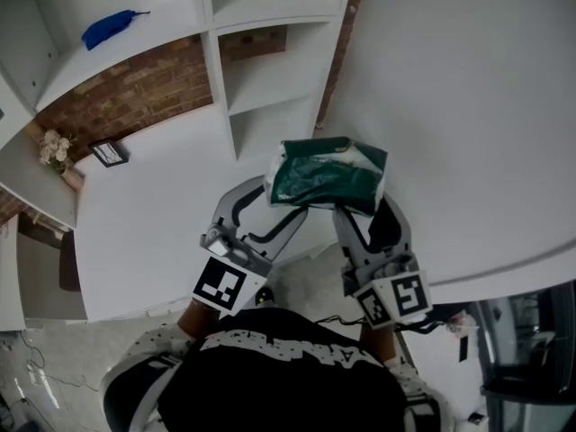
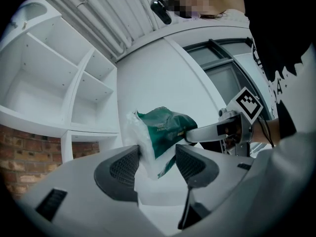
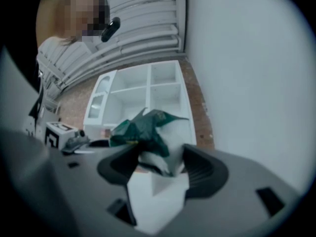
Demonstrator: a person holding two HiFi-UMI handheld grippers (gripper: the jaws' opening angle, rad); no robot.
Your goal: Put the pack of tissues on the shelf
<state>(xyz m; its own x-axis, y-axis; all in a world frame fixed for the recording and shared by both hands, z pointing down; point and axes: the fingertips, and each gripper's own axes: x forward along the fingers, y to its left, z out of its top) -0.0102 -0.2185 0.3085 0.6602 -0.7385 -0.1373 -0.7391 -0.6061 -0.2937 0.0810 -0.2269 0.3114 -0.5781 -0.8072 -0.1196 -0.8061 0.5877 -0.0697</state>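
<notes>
The pack of tissues point(image 1: 328, 174), green with a clear white end, hangs in the air in front of the white shelf unit point(image 1: 270, 79). My left gripper point(image 1: 275, 207) comes at it from the lower left and is shut on its white end point(image 2: 148, 157). From the lower right, my right gripper point(image 1: 364, 207) is shut on the crumpled green side point(image 3: 143, 135). In the left gripper view one finger of the right gripper point(image 2: 205, 131) presses into the pack. In the head view the pack hides both grippers' fingertips.
A blue object point(image 1: 112, 27) lies on an upper shelf. A small flower bunch point(image 1: 54, 147) and a framed picture point(image 1: 109, 154) stand on the white counter point(image 1: 153, 232) below the brick wall point(image 1: 135, 93). A broad white surface point(image 1: 468, 106) fills the right side.
</notes>
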